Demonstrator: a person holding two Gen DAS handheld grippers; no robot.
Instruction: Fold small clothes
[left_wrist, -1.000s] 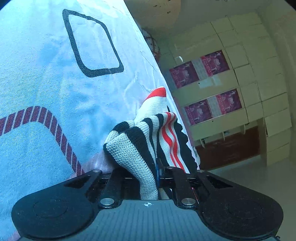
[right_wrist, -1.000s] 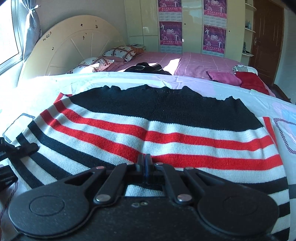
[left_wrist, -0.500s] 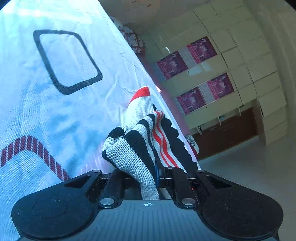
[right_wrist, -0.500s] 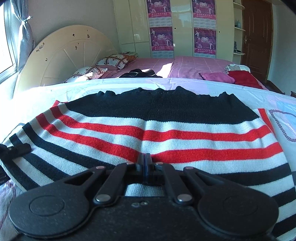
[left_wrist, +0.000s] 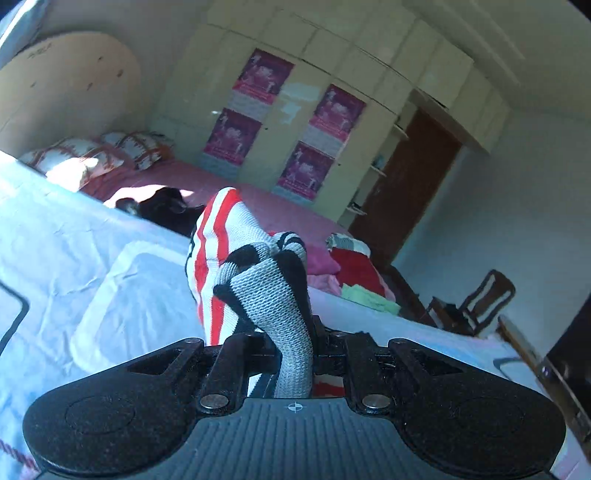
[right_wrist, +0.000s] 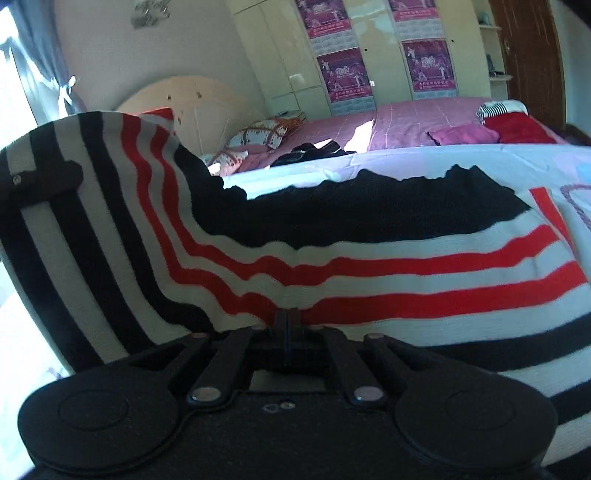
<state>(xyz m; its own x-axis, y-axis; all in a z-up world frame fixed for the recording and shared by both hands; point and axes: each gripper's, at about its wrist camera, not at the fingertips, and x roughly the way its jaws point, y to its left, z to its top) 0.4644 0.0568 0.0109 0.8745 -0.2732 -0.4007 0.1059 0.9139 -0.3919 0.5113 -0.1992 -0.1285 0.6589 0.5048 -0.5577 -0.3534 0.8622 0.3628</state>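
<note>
A knit garment with black, white and red stripes lies on a pale printed sheet. My right gripper is shut on the garment's near edge, at the red stripes. My left gripper is shut on a bunched corner of the same striped garment and holds it up off the sheet. In the right wrist view that raised corner stands up at the left, with the left gripper's fingers clamped on it. The far black band of the garment still lies flat.
A pink bed behind holds pillows, a dark garment and red and pink clothes. A wardrobe with posters, a brown door and a wooden chair stand beyond.
My left gripper has lifted its corner of the striped garment up off the sheet and swung round to face the room. The left side of the garment now stands raised. The right gripper keeps its hold.
</note>
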